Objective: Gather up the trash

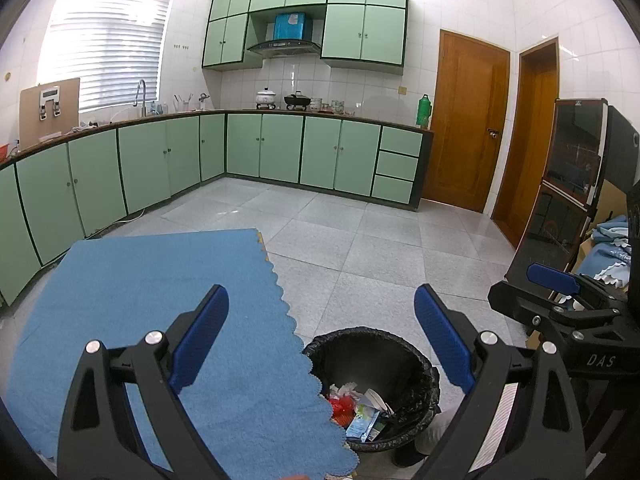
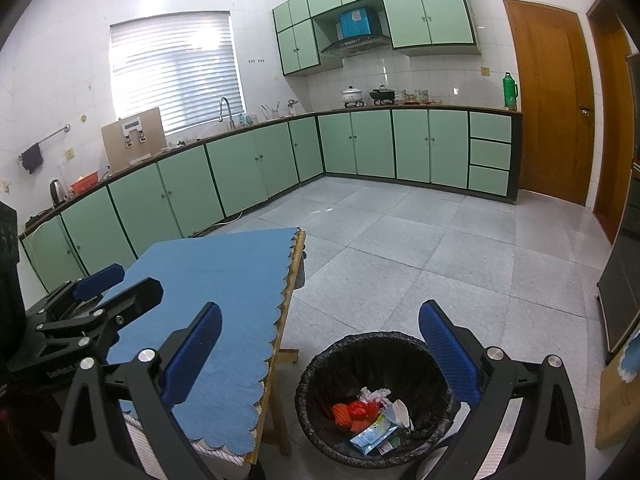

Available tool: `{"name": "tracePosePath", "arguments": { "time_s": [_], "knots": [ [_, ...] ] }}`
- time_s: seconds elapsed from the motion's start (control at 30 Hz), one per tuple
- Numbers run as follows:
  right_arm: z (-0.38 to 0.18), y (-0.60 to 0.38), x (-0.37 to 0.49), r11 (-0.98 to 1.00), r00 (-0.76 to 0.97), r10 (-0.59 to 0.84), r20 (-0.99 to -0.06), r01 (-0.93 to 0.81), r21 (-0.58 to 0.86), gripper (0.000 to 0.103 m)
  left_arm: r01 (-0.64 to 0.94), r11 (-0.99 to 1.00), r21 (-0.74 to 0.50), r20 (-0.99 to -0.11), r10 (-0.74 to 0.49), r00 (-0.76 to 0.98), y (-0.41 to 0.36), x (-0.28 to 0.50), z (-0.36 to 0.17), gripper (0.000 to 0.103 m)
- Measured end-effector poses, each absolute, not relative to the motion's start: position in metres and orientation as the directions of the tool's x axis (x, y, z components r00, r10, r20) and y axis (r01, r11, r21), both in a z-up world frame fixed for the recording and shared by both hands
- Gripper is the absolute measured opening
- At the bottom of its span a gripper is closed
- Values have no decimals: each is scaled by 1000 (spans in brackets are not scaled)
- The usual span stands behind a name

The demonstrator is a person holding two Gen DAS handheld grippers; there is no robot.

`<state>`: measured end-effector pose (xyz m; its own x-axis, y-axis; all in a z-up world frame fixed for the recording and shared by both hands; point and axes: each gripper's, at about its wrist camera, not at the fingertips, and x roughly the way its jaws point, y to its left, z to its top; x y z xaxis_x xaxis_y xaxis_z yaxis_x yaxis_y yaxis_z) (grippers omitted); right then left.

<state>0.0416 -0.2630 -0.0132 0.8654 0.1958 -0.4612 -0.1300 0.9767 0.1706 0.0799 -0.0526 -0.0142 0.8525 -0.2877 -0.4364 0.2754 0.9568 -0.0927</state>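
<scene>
Both the left gripper (image 1: 320, 344) and the right gripper (image 2: 320, 356) were held wide open and empty; the bin (image 2: 320, 364), trash (image 2: 370, 420) inside, lay just below the right one.

Left wrist view: looks forward and down from above the table's blue cloth (image 1: 160, 300), bin (image 1: 416, 364) at lower centre, close.
Right wrist view: sits further right, facing the same way, bin (image 2: 332, 364) nearly below.
Shared: cloth, bin, green cabinets (image 1: 280, 148), door (image 1: 464, 120).
</scene>
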Motion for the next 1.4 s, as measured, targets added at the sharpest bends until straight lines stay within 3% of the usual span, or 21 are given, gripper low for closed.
{"name": "tracePosePath", "arguments": {
  "time_s": [1.4],
  "knots": [
    [-13,-260,42,976,862,200,-465,-133,173,97,273,958,-94,-439,-286,852,-50,81,-13,91]
  ]
}}
